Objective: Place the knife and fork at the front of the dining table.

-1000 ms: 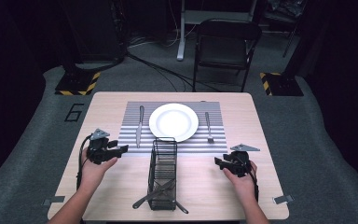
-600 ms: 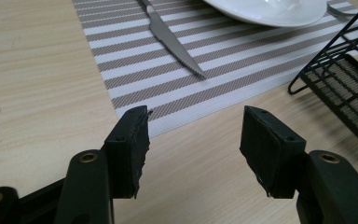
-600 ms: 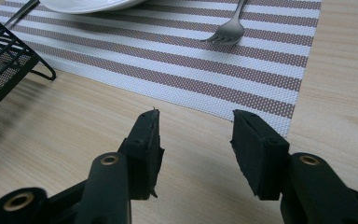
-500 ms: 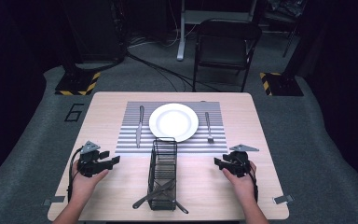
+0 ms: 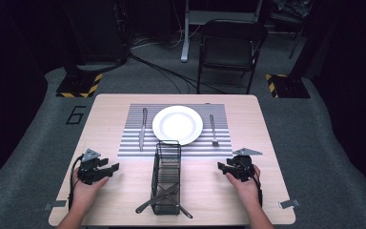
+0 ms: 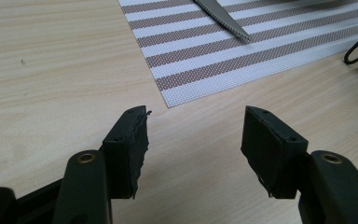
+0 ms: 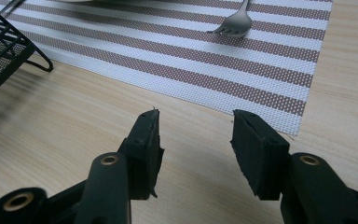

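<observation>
Both tongs, left gripper [image 5: 108,168] and right gripper [image 5: 224,166], rest wide open and empty; place setting looks laid, so next likely the basket [image 5: 166,183].

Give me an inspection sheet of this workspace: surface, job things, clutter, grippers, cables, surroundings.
Surface: wooden table with a striped mat at its far middle.
Job's things: white plate on the mat, knife to its left, fork to its right; black wire caddy stands just in front of the mat, utensils poking out of its near end.
Clutter: two tape strips at the near corners.
Grippers: left hand-held gripper and right hand-held gripper both open, empty, low over bare wood either side of the caddy.
Cables: one loops from the left gripper; more run across the floor behind.
Surroundings: folding chair beyond the table, hazard-striped bases on the floor.
</observation>
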### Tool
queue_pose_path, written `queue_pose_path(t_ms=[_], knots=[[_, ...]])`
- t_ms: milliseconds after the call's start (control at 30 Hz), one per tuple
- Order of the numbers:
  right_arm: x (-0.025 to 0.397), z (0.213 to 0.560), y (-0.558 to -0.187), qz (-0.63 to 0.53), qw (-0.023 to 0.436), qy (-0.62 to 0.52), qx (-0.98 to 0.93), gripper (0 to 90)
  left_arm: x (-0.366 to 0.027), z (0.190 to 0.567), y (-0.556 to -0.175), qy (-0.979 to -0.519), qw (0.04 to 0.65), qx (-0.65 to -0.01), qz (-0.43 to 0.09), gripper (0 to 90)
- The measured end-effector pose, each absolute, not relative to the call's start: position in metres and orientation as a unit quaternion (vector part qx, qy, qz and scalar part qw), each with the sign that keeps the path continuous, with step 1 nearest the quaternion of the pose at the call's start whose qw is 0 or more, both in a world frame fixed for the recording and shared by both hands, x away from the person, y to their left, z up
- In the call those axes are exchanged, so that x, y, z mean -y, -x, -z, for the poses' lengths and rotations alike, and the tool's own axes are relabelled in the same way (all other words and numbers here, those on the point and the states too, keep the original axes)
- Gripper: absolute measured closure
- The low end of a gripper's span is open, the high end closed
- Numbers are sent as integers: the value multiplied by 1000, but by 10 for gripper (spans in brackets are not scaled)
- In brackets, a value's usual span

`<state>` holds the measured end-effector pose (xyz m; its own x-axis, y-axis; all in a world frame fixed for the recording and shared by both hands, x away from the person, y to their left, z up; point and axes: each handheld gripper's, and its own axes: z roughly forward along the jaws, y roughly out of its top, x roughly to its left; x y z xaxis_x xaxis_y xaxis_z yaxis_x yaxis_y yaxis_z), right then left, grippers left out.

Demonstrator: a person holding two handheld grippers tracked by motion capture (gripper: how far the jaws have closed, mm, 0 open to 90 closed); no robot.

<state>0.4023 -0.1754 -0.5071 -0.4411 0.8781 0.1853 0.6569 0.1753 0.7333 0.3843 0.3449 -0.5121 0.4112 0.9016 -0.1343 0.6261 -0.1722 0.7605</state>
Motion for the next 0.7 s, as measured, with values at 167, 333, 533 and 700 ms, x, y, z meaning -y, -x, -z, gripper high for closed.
queue_pose_path(t_ms=[167,333,533,700], knots=[[175,509,-403,-386,144,-510,-755,511,-346,518,-386,-751,377,-509,-188,406],[175,510,-403,-386,144,-510,-755,507,-349,518,-387,-751,373,-511,-189,405],[177,511,-403,-385,149,-512,-754,503,-355,519,-389,-745,373,-518,-192,404],[180,511,-402,-382,155,-515,-752,496,-359,519,-390,-737,376,-527,-195,404]])
